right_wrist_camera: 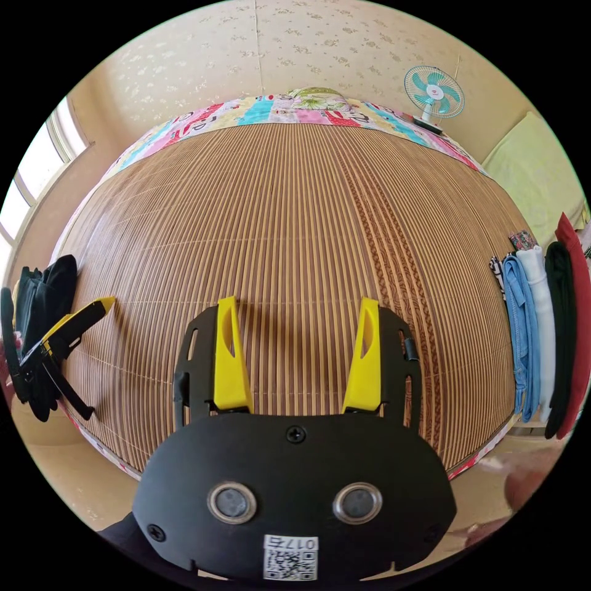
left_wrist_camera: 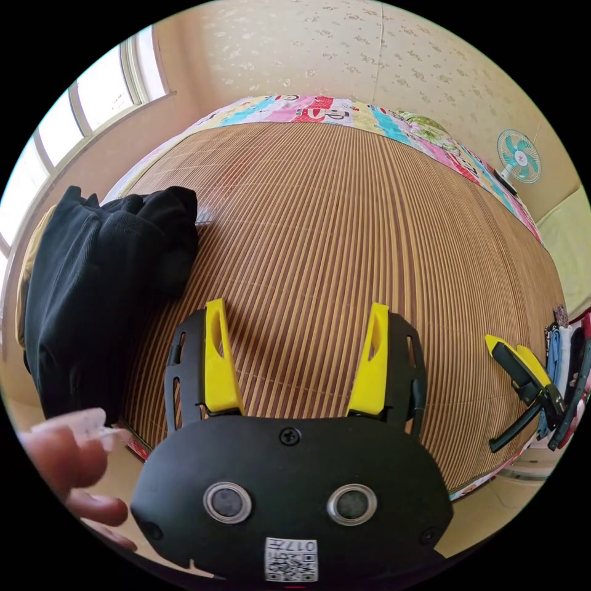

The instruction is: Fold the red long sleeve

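The red long sleeve (right_wrist_camera: 574, 320) lies at the outer end of a row of folded clothes on the right edge of the bed, beside a black piece (right_wrist_camera: 557, 320), a white one (right_wrist_camera: 542, 308) and a blue one (right_wrist_camera: 522, 332). My right gripper (right_wrist_camera: 298, 354) hovers open over the bamboo mat (right_wrist_camera: 295, 215), well to the left of that row, with nothing between its jaws. My left gripper (left_wrist_camera: 295, 348) is also open and empty over the mat (left_wrist_camera: 320, 234). It sits just right of a black garment pile (left_wrist_camera: 98, 295). Each gripper shows in the other's view: the right gripper (left_wrist_camera: 523, 381) and the left gripper (right_wrist_camera: 61, 341).
A patterned sheet (right_wrist_camera: 289, 111) borders the mat's far edge against the wall. A small fan (right_wrist_camera: 434, 92) stands at the far right corner. A window (left_wrist_camera: 80, 117) is on the left. A hand (left_wrist_camera: 74, 468) shows by the left gripper. The black pile (right_wrist_camera: 43, 295) marks the bed's left edge.
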The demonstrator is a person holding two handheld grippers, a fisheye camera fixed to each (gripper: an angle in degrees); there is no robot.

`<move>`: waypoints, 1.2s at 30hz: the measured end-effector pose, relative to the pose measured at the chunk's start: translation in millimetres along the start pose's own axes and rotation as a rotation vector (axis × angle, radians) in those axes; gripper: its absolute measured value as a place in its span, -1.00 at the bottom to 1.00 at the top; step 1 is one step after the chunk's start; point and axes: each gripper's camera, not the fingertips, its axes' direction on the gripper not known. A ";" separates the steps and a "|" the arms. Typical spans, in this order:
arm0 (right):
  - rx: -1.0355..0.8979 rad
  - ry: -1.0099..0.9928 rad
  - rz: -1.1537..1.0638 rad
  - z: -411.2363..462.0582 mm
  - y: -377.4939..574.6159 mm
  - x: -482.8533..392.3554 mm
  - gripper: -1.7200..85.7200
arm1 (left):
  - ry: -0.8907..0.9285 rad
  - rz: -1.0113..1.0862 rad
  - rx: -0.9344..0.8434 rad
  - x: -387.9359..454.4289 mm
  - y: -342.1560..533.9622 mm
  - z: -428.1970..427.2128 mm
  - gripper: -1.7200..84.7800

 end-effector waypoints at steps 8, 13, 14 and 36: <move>0.003 0.005 -0.001 -17.1 -2.0 32.9 -0.38 | 0.000 -0.001 -0.001 -15.5 -17.1 5.2 -0.27; 0.002 -0.006 0.005 -28.8 -5.7 52.7 -0.38 | 0.004 -0.001 0.010 -25.8 -26.5 6.9 -0.27; 0.003 -0.006 0.005 -31.9 -6.8 56.8 -0.38 | 0.008 0.001 0.011 -26.9 -27.5 7.2 -0.27; -0.001 0.007 0.002 -86.8 -35.4 103.3 -0.38 | 0.000 0.001 0.018 -54.3 -64.8 6.4 -0.27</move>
